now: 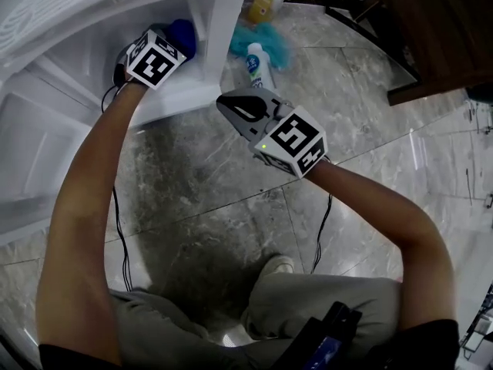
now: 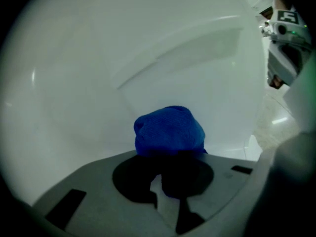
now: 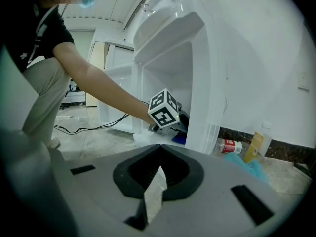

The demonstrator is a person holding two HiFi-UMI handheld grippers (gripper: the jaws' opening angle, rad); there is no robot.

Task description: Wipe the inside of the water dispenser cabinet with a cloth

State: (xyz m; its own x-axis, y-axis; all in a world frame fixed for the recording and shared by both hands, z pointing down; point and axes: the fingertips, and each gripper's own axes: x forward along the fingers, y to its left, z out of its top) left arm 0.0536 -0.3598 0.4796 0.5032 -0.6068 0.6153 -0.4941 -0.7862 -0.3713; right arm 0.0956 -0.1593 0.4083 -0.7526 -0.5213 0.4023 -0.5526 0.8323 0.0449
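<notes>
- Left arm is stretched out straight, bare forearm, with the left claw (image 2: 170,174) reaching into the lower opening of the cabinet (image 1: 217,21) and tilted downward.
- Left claw is clamped on the cloth (image 2: 170,130). It's a blue, fine-knit wad bunched into a rounded lump that sticks out past the tips, inside the cabinet. I can't tell if it's actually touching the wall behind it.
- Right arm is bent at the elbow. The right claw (image 3: 159,168) hangs outside the cabinet, over the floor (image 1: 231,199), aimed at the opening, jaws closed together with nothing in them.
- Cabinet is smooth, glossy white plastic with rounded moulded corners inside. From the left gripper view it's just pale curved walls with a shallow ledge across the back.
- Floor is grey, marble-look tile and fairly shiny. A thin black cable (image 1: 119,230) trails across it.
- By the cabinet's side there's a white bottle (image 1: 258,66) with a blue label lying down, a yellowish bottle (image 1: 266,5) and something fluffy and teal (image 1: 269,43). No idea what the teal thing is.
- In the head view the marker cube covers the left claw's tips, so only a bit of the blue cloth peeks past it.
- The person's legs are cut off at the bottom of the head view.
</notes>
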